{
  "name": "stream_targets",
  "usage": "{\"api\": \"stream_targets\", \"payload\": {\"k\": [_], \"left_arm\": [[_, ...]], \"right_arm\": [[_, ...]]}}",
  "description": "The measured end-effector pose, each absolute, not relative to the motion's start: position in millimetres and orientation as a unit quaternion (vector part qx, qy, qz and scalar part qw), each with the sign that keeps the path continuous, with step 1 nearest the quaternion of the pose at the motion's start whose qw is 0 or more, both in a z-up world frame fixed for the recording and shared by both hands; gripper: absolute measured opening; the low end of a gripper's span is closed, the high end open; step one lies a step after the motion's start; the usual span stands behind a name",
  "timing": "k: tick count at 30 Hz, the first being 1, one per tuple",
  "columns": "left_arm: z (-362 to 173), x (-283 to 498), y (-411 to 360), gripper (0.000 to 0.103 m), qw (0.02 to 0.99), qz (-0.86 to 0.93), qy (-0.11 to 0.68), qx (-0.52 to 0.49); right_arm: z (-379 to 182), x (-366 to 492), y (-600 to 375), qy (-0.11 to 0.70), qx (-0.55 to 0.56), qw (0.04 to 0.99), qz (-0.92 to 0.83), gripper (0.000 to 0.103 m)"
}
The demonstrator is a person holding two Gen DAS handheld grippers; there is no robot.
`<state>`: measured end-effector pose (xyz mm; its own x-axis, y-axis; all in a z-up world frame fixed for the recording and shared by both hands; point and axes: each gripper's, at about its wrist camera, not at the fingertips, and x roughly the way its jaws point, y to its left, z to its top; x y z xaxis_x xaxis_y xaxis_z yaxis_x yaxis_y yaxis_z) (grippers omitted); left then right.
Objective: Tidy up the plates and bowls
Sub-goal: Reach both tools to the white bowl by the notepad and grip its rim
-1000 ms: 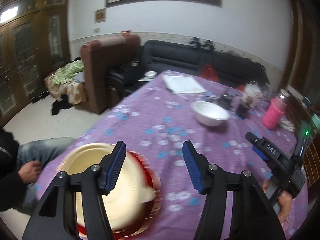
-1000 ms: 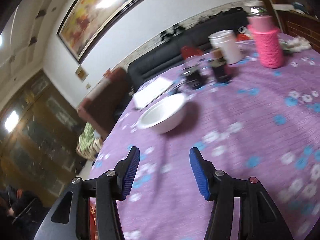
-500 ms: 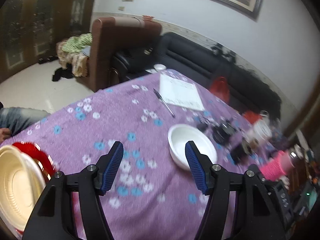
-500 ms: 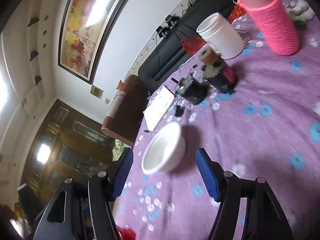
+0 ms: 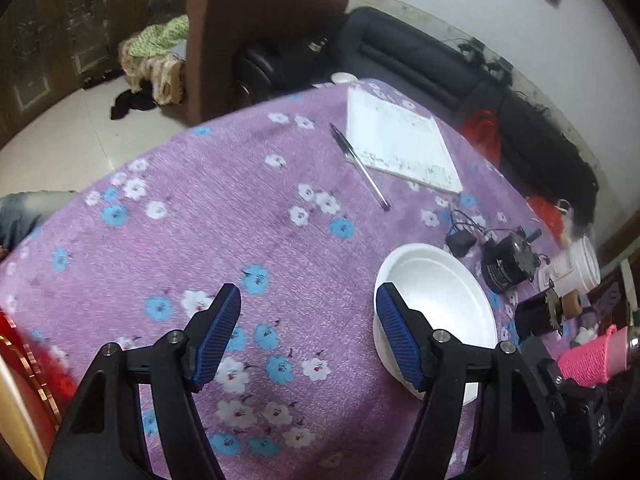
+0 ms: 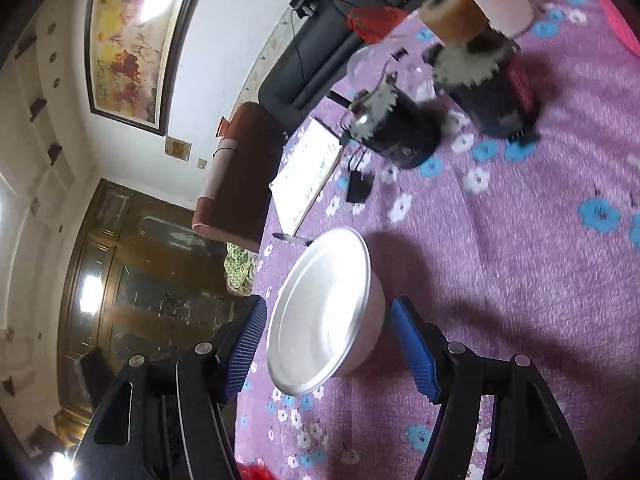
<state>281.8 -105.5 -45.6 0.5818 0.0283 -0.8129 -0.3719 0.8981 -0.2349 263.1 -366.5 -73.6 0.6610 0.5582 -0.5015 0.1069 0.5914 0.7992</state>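
plates [image 5: 16, 408]: cream and red stack, far left edge of left wrist view, on purple flowered tablecloth [image 5: 224, 216]
left gripper [image 5: 308, 340]: jaws opening, nothing between them, only cloth below; right finger in front of bowl's near rim
bowl [image 5: 440, 300]: white, empty, upright on cloth, right of left gripper; pen [image 5: 360, 168] and notepad [image 5: 400, 144] beyond
right gripper [image 6: 330, 350]: jaws wide apart, bowl [image 6: 324, 316] between blue pads, no pad pressing on it
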Motion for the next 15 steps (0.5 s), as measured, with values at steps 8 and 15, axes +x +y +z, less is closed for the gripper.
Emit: {"api": "stream_targets", "payload": {"k": [8,15], "left_arm": [[-59.0,290.3,-105.6,0.070,0.867,0.065,0.442,-0.221],[-69.1,296.4,-101.8,0.069,0.853,0.025,0.448,-0.267]], "right_arm": [[-67.3,255.2,-367.1,0.358,0.419,0.822,0.141,0.067],[-75.2,259.0,-364.1,0.366,0.420,0.819,0.138,0.067]]}}
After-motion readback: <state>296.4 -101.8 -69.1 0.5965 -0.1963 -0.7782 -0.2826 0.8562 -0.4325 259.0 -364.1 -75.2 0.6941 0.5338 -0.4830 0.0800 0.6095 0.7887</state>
